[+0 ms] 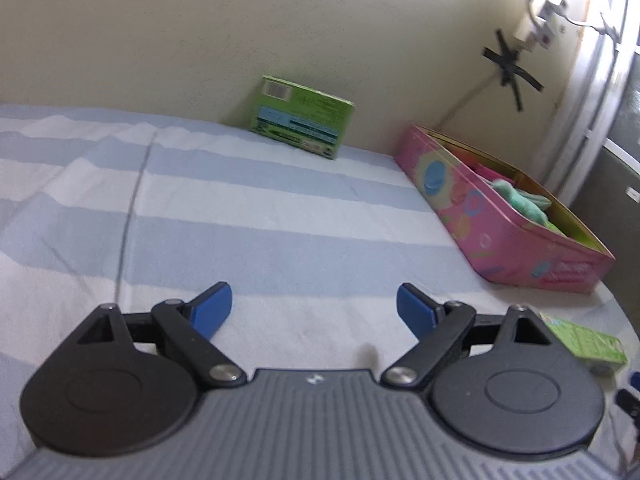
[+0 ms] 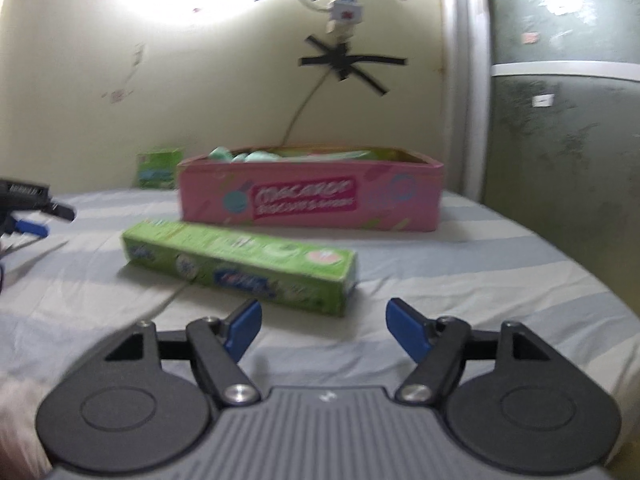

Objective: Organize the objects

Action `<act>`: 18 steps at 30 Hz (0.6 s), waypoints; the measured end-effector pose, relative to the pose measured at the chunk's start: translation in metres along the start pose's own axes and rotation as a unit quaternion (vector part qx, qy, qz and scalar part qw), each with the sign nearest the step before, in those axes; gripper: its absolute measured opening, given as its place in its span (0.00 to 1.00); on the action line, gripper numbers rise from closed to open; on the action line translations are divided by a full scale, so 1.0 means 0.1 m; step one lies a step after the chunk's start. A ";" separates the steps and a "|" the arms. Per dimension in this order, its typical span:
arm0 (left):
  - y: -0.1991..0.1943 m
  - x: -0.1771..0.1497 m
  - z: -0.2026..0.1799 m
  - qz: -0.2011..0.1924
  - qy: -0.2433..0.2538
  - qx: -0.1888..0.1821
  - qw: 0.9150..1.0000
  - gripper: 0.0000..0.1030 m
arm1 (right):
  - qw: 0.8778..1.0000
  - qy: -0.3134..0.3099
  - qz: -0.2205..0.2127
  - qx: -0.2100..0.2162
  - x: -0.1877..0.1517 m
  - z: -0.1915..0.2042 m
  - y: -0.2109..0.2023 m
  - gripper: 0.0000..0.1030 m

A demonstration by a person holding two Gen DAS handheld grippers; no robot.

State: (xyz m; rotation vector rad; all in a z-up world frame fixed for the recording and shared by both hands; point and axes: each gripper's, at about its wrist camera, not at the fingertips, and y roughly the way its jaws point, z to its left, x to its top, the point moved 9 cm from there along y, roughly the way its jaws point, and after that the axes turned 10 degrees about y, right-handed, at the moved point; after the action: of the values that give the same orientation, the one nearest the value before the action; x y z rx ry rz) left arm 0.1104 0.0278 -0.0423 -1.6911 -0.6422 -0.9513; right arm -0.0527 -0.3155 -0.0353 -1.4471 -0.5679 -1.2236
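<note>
Left gripper: jaws spread, empty, well left of pink box. Long green carton lies flat just before pink box. Right gripper: jaws spread, empty, near carton's right end. Likely approach step; next: advance, straddle carton, pinch.

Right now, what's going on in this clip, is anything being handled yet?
Nothing is held yet. Both the left gripper and the right gripper are open and empty above a blue-and-white striped cloth. A long green cardboard box lies just ahead of the right gripper, in front of an open pink cardboard box that already holds mint-green items. A second, flatter green box leans against the wall.
</note>
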 end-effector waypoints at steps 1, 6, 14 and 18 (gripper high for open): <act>-0.02 -0.02 -0.05 0.001 0.004 -0.009 1.000 0.91 | 1.000 -0.007 0.008 0.004 -0.04 0.03 0.02 0.69; -0.14 -0.12 -0.46 0.007 0.029 -0.067 0.997 0.91 | 0.999 0.004 0.020 0.031 -0.10 0.02 0.10 0.73; -0.05 0.04 -1.13 0.019 0.042 -0.154 0.987 0.93 | 0.999 0.000 0.016 0.046 -0.07 0.01 0.16 0.76; 0.07 0.08 -1.55 0.029 0.081 -0.196 0.977 0.93 | 0.999 0.000 0.030 0.041 -0.04 0.00 0.18 0.76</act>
State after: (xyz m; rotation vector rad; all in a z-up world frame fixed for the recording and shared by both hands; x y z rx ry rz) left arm 0.0770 -0.1218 -0.0176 -1.9374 -0.3061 -1.2181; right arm -0.0382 -0.3191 -0.0466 -1.3856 -0.5652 -1.1398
